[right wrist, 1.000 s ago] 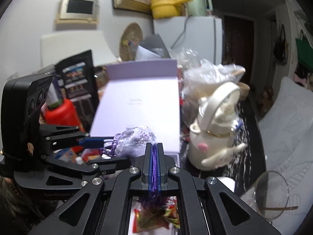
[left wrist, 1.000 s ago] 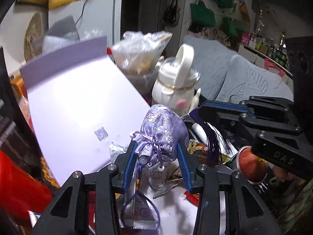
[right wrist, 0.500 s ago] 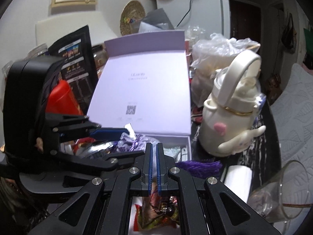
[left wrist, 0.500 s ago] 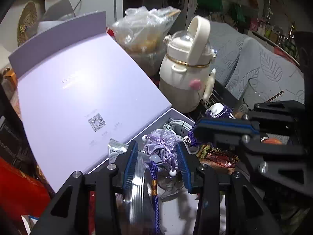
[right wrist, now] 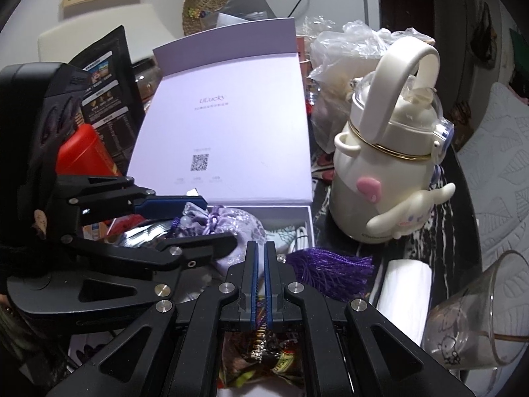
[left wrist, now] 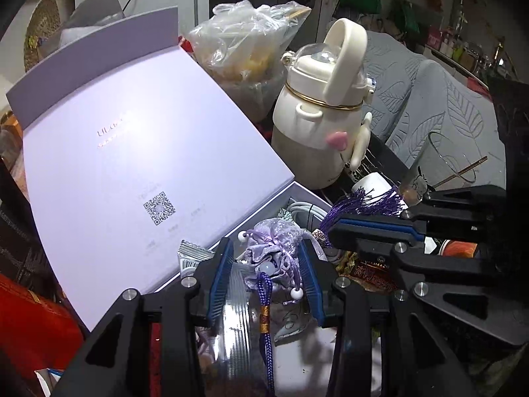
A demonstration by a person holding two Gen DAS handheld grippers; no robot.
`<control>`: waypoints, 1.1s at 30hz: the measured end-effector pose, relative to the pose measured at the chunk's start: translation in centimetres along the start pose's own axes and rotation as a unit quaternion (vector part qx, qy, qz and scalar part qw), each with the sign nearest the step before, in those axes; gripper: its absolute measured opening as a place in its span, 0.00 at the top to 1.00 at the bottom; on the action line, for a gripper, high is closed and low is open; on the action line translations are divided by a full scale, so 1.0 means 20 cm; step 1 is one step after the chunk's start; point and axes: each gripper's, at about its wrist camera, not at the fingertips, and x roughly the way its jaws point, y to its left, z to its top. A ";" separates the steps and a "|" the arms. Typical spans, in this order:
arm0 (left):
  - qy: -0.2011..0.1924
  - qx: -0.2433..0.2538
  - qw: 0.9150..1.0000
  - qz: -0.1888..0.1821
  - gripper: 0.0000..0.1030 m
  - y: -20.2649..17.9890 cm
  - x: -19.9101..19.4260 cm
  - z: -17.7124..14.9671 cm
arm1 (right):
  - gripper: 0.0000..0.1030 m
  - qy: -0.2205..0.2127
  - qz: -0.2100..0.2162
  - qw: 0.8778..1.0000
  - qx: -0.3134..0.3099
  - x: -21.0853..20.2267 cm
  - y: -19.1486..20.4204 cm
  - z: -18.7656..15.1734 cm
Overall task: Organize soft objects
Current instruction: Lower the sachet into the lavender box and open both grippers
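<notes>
Satin pouch (left wrist: 274, 251) is sitting pinched between the left gripper (left wrist: 269, 278) jaws over the open box (right wrist: 287, 213), while the right gripper (right wrist: 261, 258), nearly closed on its cord, is risking snagging the tassel (right wrist: 330, 264).

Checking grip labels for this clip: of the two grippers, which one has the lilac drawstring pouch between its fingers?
The left gripper: its blue-padded fingers stand on either side of the lilac pouch over the open box. The right gripper is nearly shut beside the purple tassel.

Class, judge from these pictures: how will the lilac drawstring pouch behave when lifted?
The lilac pouch looks crumpled between the left tongs, so probably soft and light. Its beaded cord hangs loose, likely to dangle and snag.
</notes>
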 end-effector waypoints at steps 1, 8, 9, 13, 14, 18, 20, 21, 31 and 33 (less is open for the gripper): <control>-0.003 0.005 1.000 0.004 0.61 -0.01 -0.01 0.00 | 0.96 0.001 -0.002 1.000 0.000 0.00 0.00 0.00; -0.028 0.031 0.998 0.039 0.60 -0.06 -0.07 -0.01 | 0.91 0.007 -0.017 1.000 -0.002 -0.02 0.01 0.00; -0.027 0.030 0.998 0.043 0.60 -0.06 -0.08 -0.01 | 0.90 0.007 -0.019 1.000 -0.001 -0.02 0.01 0.00; -0.029 0.016 0.997 0.064 0.49 -0.03 -0.11 0.00 | 0.73 0.006 -0.032 0.999 0.005 -0.03 0.01 0.01; -0.029 0.009 0.997 0.069 0.43 -0.02 -0.12 0.00 | 0.68 0.006 -0.036 0.999 0.007 -0.04 0.01 0.01; -0.035 -0.008 0.995 0.092 0.26 0.04 -0.16 -0.01 | 0.55 0.003 -0.050 0.999 0.013 -0.05 0.01 0.01; -0.040 -0.012 0.994 0.101 0.22 0.06 -0.18 -0.02 | 0.44 0.000 -0.052 0.998 0.016 -0.05 0.00 0.01; -0.041 -0.015 0.993 0.106 0.22 0.07 -0.19 -0.02 | 0.41 0.000 -0.053 0.998 0.019 -0.05 0.00 0.01; -0.062 -0.044 0.990 0.121 0.22 0.13 -0.34 -0.05 | 0.28 -0.017 -0.051 0.998 0.017 -0.09 0.10 0.00; -0.069 -0.051 0.989 0.118 0.22 0.13 -0.40 -0.06 | 0.28 -0.029 -0.051 0.998 0.012 -0.14 0.13 0.02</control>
